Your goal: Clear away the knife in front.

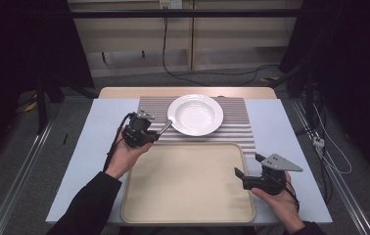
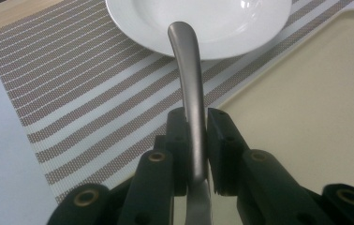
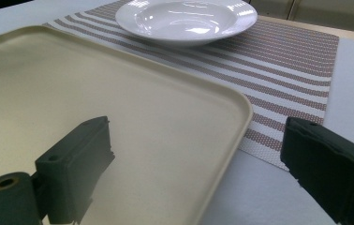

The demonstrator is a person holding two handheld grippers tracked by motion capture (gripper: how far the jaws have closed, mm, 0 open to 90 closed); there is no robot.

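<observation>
My left gripper [image 1: 154, 135] is shut on a grey metal utensil handle [image 2: 191, 108], likely a spoon's. The handle [image 1: 165, 127] sticks out over the striped placemat [image 1: 239, 122], its tip close to the white plate [image 1: 195, 114]. In the left gripper view that tip overlaps the plate's [image 2: 222, 28] near rim; the utensil's other end is hidden behind the jaws. My right gripper [image 1: 249, 165] stands open at the right edge of the beige tray [image 1: 188, 183]. Its jaws straddle the tray's corner [image 3: 240, 101] with nothing between them.
The tray lies at the front of a light blue table [image 1: 87, 161], the placemat [image 3: 287, 61] behind it with the plate [image 3: 184, 18] on it. A wooden strip [image 1: 188, 91] runs along the table's far edge. Cables [image 1: 207, 73] lie on the floor beyond.
</observation>
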